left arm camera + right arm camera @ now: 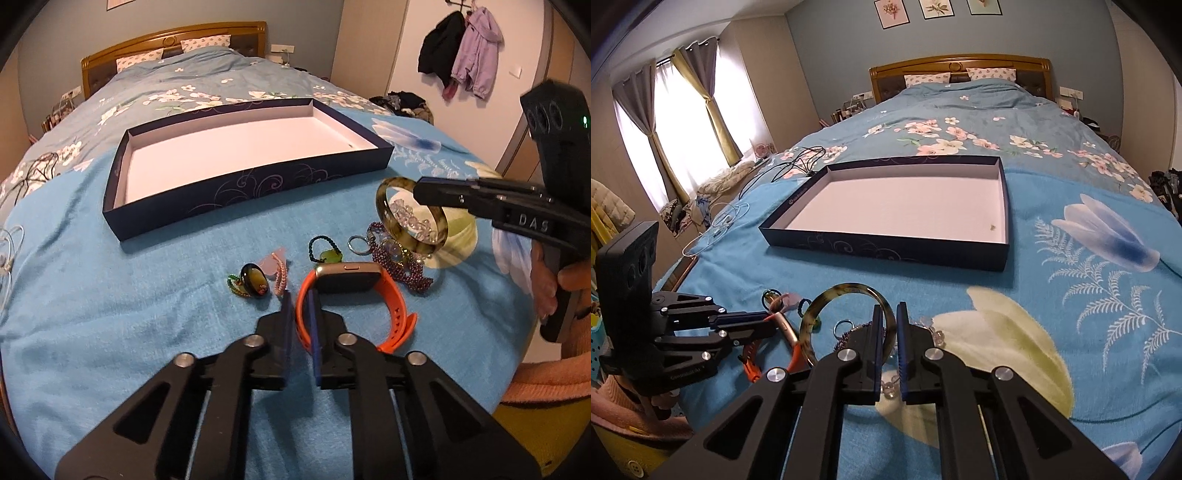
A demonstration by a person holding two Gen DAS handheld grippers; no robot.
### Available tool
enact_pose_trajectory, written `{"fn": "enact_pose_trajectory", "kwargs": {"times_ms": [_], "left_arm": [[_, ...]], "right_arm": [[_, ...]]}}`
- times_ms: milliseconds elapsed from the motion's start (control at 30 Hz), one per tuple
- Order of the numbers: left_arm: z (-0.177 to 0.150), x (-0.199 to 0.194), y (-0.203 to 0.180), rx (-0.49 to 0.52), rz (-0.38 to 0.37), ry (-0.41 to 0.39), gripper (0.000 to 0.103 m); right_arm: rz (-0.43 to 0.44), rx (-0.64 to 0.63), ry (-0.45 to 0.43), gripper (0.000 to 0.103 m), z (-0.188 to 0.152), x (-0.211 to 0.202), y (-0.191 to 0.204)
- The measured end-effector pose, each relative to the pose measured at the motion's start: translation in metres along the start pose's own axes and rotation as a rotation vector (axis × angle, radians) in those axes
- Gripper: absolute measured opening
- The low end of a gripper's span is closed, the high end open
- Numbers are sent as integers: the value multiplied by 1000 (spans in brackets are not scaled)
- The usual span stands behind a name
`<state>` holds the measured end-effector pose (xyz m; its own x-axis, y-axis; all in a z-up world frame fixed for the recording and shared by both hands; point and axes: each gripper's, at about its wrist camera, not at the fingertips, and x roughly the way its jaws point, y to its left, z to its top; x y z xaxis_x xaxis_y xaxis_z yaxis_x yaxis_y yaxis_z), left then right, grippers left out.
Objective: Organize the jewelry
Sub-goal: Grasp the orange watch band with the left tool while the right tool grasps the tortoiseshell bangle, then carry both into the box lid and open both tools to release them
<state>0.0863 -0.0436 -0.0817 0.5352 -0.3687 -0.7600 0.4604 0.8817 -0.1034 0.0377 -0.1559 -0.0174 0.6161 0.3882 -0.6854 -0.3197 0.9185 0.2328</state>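
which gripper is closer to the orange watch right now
Left. The left gripper has its fingers closed on the orange watch strap. The right gripper is off to the side, shut on the mottled bangle, clear of the watch.

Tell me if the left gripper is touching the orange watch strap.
Touching. The left wrist view shows the left gripper pinching the orange watch strap between its blue pads.

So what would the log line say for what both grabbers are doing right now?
left gripper: shut on orange watch strap | right gripper: shut on bangle, lifted | box: nearly empty
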Motion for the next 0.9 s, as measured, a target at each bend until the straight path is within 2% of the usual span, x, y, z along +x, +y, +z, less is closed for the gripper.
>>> {"fn": "enact_pose_trajectory", "kwargs": {"times_ms": [133,167,267,433,567,700,900], "left_arm": [[1,5,-4,27,13,9,13],[1,5,-4,25,15,6,9],[1,4,-2,11,15,-1,8],[6,-5,7,-43,-41,-31,8],[19,-21,19,-89,-68,-87,8],[45,-34,35,-114,-46,-147,8],[88,-32,61,-141,56,-193,9]], "right_arm": [[1,0,-1,6,1,2,0],[0,-1,-4,6,1,1,0],[-1,0,-16,6,4,-1,-1],[-6,-8,-42,6,16,-3,-3],[-8,-19,-71,6,30,-4,-6],[-6,-27,-99,6,53,2,-10],[-38,-30,-102,6,92,32,-21]]}}
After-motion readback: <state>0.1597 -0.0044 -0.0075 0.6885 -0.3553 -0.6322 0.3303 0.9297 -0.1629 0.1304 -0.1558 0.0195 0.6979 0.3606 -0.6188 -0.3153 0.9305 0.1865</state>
